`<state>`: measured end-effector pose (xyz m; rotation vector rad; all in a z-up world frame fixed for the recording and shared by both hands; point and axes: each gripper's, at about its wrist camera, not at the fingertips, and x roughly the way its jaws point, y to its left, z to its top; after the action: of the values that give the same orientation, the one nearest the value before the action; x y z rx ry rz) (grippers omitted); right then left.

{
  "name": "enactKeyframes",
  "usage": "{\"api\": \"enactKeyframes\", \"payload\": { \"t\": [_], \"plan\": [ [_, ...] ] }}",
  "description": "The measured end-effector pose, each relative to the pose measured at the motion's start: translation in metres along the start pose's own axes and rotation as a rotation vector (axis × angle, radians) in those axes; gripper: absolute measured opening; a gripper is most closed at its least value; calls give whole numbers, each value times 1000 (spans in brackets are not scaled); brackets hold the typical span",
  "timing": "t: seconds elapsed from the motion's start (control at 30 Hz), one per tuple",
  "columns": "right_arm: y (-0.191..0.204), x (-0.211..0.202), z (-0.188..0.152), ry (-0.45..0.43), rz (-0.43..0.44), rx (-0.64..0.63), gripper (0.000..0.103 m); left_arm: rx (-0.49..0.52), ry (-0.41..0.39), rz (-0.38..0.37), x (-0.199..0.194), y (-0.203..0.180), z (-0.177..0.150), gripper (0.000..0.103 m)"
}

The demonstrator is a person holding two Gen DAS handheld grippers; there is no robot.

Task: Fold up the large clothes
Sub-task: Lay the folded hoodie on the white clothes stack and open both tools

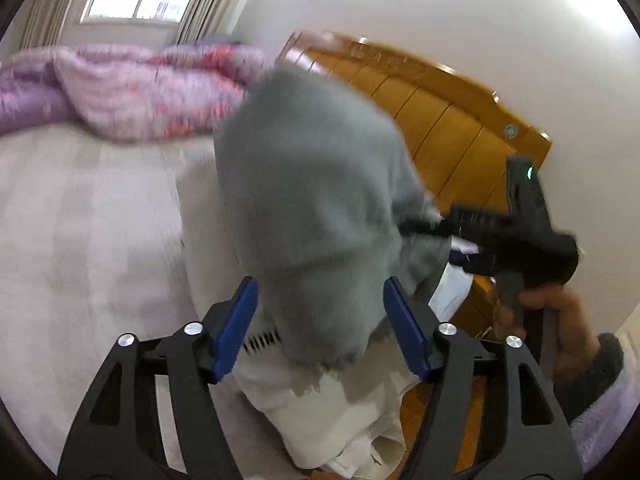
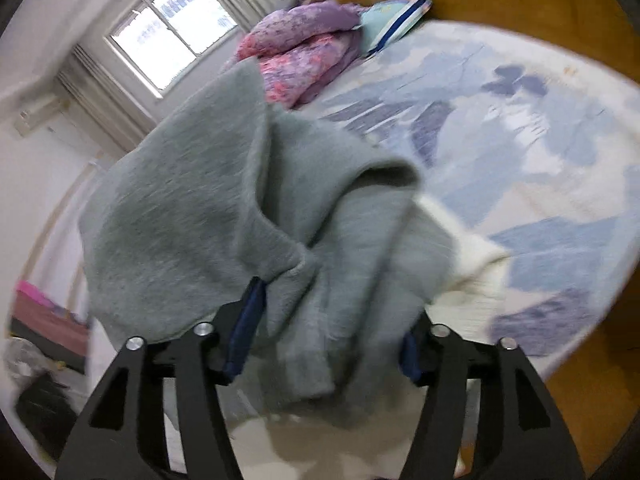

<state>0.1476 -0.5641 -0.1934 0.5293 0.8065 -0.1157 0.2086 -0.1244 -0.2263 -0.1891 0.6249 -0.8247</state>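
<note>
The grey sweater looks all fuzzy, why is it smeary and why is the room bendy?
Left wrist view: the grey sweater, pink quilt and the other tongs are streaked with motion blur, while the left tongs stay sharp. Right wrist view: the sweater and bed sheet smear too; the fisheye lens curves the window, which glares white.

Fuzzy matt grey fleece garment (image 2: 208,216) w/ glossy wood headboard (image 1: 436,120)

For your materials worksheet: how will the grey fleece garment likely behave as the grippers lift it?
Probably floppy: the grey fleece garment sags in deep folds around the right gripper. Its fuzzy surface suggests it won't slip easily. It looks bulky, so likely awkward; it drapes between the left gripper's fingers.
</note>
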Motion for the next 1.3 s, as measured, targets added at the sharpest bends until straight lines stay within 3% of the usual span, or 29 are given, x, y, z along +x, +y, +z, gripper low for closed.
{"api": "enactKeyframes", "payload": {
  "t": [0.2, 0.23, 0.33, 0.4, 0.5, 0.63, 0.67, 0.73, 0.77, 0.97, 1.13, 1.3],
  "plan": [
    [38, -39, -13, -103, -145, -192, 58, 124, -61, 22, -12, -5, 80, 71],
    [48, -45, -17, -129, -171, -223, 58, 137, -46, 29, -8, -7, 94, 71],
    [73, -57, -30, -170, -134, -295, 58, 195, 20, 13, 10, -24, 117, 71],
    [85, -58, -31, -207, -184, -354, 58, 219, 89, 28, 32, -28, 125, 71],
    [84, -42, -29, -158, -77, -329, 58, 280, 151, 120, 63, -33, 130, 72],
    [87, 10, -19, -77, -2, -345, 58, 300, 212, 175, 99, -22, 133, 72],
    [88, 20, -16, -65, 2, -335, 60, 308, 233, 188, 108, -18, 135, 72],
    [86, 40, -7, -58, 11, -320, 77, 318, 262, 224, 122, -10, 135, 72],
    [86, 48, 0, -60, 4, -317, 79, 317, 281, 237, 130, -2, 137, 72],
    [86, 79, 28, -15, 24, -306, 80, 246, 358, 236, 177, 38, 154, 72],
    [68, 103, 44, 54, 77, -232, 81, 264, 361, 252, 196, 43, 148, 72],
    [62, 108, 38, 46, 94, -210, 82, 272, 332, 241, 192, 45, 140, 72]
  ]
}}
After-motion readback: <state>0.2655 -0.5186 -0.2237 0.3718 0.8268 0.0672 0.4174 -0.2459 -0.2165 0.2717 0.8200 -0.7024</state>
